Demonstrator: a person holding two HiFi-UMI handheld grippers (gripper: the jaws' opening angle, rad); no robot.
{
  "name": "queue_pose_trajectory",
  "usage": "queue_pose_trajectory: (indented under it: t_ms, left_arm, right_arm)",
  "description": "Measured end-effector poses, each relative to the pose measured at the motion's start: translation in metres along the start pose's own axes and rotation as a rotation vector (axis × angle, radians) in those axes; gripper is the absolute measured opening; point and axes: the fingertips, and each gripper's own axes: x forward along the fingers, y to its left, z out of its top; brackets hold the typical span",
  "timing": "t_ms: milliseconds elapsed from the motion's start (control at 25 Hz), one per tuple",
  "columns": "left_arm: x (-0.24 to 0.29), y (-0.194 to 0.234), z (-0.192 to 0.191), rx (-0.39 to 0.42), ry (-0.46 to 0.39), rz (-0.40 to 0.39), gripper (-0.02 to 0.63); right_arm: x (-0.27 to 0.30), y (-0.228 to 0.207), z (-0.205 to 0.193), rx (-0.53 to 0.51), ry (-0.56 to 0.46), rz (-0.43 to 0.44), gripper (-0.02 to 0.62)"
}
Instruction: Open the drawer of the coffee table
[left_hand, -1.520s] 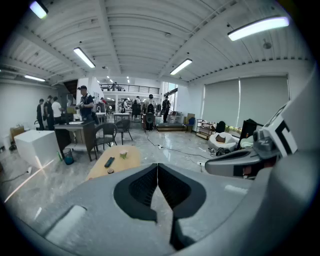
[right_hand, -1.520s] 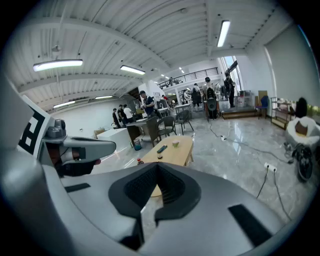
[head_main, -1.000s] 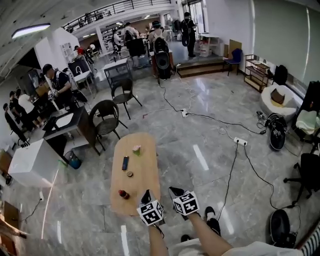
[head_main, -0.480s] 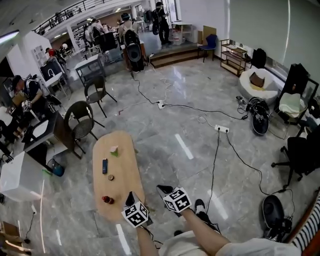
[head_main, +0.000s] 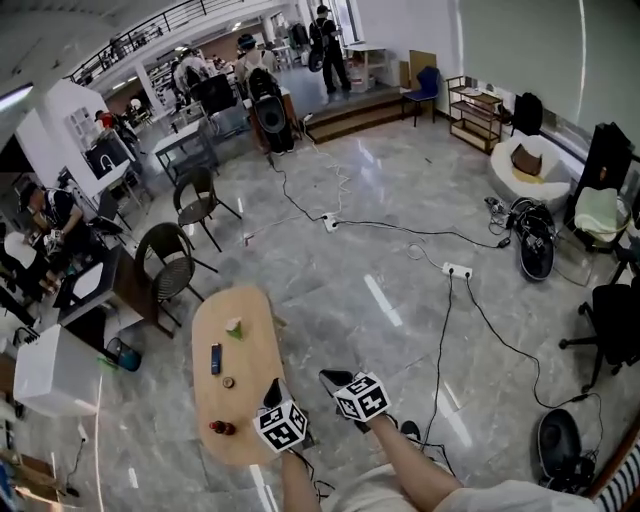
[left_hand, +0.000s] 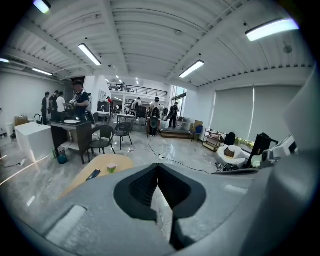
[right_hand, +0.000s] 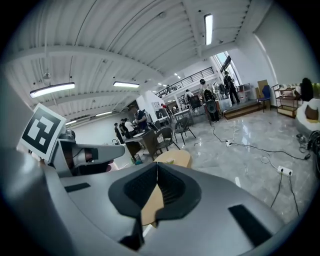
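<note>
Jaws of left gripper (head_main: 273, 389) and right gripper (head_main: 330, 379) meet, empty, near one coffee table (head_main: 250, 350) bearing four small items (head_main: 215, 358).

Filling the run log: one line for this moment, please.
left gripper: shut, empty | right gripper: shut, empty | coffee table: ahead, untouched

Open-plan office hall: polished stone floor (head_main: 400, 200), staffed desks (head_main: 95, 285), trailing power cables (head_main: 470, 310), mezzanine railing (head_main: 150, 35), ceiling strip lights (left_hand: 90, 54).
</note>
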Motion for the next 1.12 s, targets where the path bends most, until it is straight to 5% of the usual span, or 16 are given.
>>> queue_pose_trajectory:
  t_ms: [480, 1120]
  left_arm:
    - [0.063, -0.052, 0.046, 0.072, -0.036, 0.069, 0.011]
    - [0.105, -0.119, -0.006, 0.030, 0.032, 0.068, 0.012]
  right_arm:
    - [0.005, -0.084, 0.057, -0.014, -0.002, 0.049, 0.017]
    - [-0.038, -0.170, 0.012, -0.001, 0.085, 0.119, 0.017]
